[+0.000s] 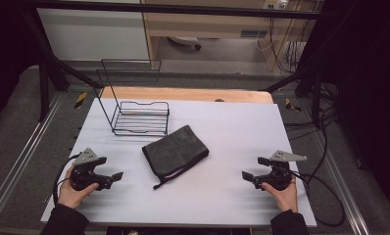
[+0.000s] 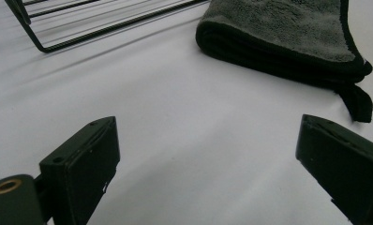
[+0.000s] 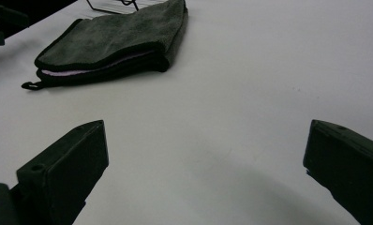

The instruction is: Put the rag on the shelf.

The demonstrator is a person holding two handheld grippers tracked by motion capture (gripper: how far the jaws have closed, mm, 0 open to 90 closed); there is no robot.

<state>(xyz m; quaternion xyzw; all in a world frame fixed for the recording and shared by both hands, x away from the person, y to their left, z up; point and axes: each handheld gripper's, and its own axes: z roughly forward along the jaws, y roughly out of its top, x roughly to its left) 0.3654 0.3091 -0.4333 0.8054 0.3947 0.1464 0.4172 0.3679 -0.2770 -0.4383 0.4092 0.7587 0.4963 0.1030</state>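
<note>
A dark grey folded towel lies in the middle of the white table, its loop tag at the near corner. It also shows in the left gripper view as the towel and in the right gripper view as the towel. My left gripper rests near the table's front left, jaws wide apart and empty, pointing toward the towel. My right gripper sits at the front right, also open and empty. Both stand well apart from the towel.
A black wire rack stands at the back left of the table, just behind the towel; its base bars appear in the left gripper view. Black cables trail off the right edge. Black frame posts flank the table.
</note>
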